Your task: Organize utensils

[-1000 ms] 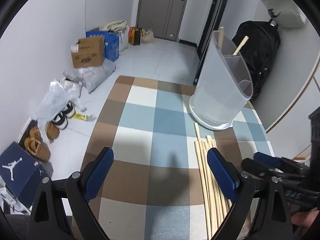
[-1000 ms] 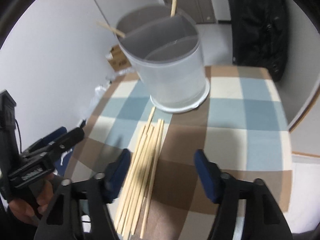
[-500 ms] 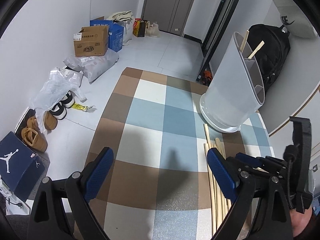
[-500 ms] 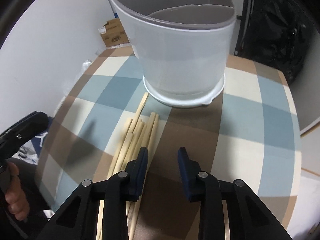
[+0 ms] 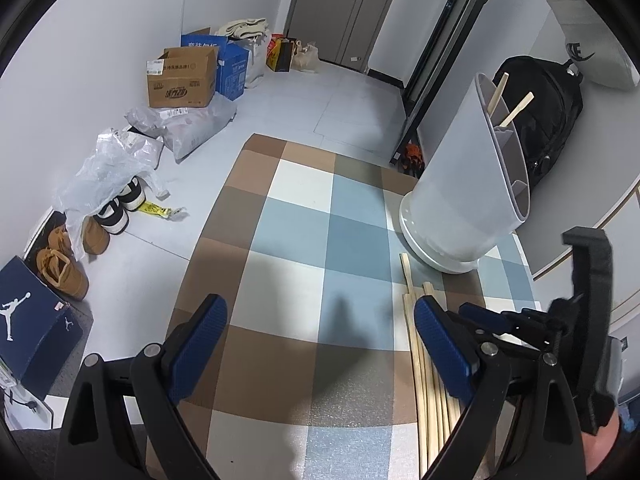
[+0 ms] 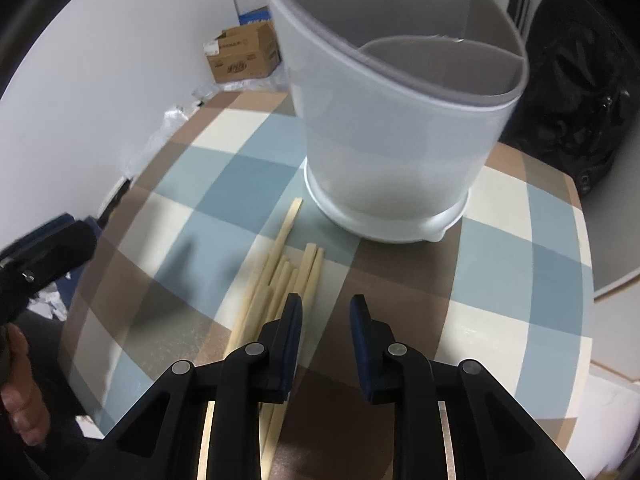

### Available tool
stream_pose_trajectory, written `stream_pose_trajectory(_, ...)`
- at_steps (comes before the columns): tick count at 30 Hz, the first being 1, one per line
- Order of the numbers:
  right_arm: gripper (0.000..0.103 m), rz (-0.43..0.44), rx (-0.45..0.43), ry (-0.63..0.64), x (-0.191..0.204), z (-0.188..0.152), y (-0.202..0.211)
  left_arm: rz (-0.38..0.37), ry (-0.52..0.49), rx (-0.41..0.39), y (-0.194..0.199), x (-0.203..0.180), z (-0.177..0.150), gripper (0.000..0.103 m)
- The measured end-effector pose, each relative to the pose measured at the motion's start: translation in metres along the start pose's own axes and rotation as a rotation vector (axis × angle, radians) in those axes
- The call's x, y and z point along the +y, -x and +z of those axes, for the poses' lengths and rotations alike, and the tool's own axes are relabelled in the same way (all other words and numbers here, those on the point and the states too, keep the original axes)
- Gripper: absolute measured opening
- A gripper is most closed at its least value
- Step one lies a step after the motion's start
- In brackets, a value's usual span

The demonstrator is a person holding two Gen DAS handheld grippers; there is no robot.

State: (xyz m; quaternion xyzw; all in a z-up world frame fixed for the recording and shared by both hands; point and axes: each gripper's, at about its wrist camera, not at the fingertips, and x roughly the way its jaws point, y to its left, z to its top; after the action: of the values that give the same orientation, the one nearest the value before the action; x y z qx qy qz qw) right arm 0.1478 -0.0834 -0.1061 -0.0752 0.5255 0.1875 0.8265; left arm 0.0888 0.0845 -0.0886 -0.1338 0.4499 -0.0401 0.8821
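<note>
Right wrist view shows the right gripper (image 6: pixel 326 312) low over the checked tablecloth (image 6: pixel 520 280), its jaws narrowed and just been closing, yet nothing sits between them; the bundle of wooden chopsticks (image 6: pixel 280 280) lies just beside its left finger, which overlaps the outermost stick. To do this pick well, I judge the gripper should reopen a little and shift toward the bundle so one stick falls between the pads; then close near the stick's middle so it does not swing. The chopsticks are pale, slim and square-ended, lying roughly parallel near the table's middle, their far tips just short of the holder's base; the white divided utensil holder (image 6: pixel 392 128) stands beyond them, toward the far edge, with two sticks already inside. Left gripper (image 5: pixel 320 336) hovers spread wide and empty.
</note>
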Motion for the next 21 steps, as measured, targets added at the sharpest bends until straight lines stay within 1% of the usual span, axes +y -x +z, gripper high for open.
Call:
stream_pose_trajectory(7, 0.023, -0.022, 0.006, -0.006, 0.0, 0.007, -0.003, 0.005, -0.004, -0.003, 0.001, 0.0, -0.001, 0.092)
stream_pose_trajectory(12, 0.023, -0.044, 0.017, 0.005, 0.006, 0.02, -0.012, 0.004, 0.003, -0.004, 0.002, 0.002, 0.0, 0.092)
stream_pose_trajectory(21, 0.023, -0.095, 0.024, 0.087, 0.027, 0.027, -0.016, 0.012, 0.007, -0.007, 0.003, 0.004, 0.001, 0.092)
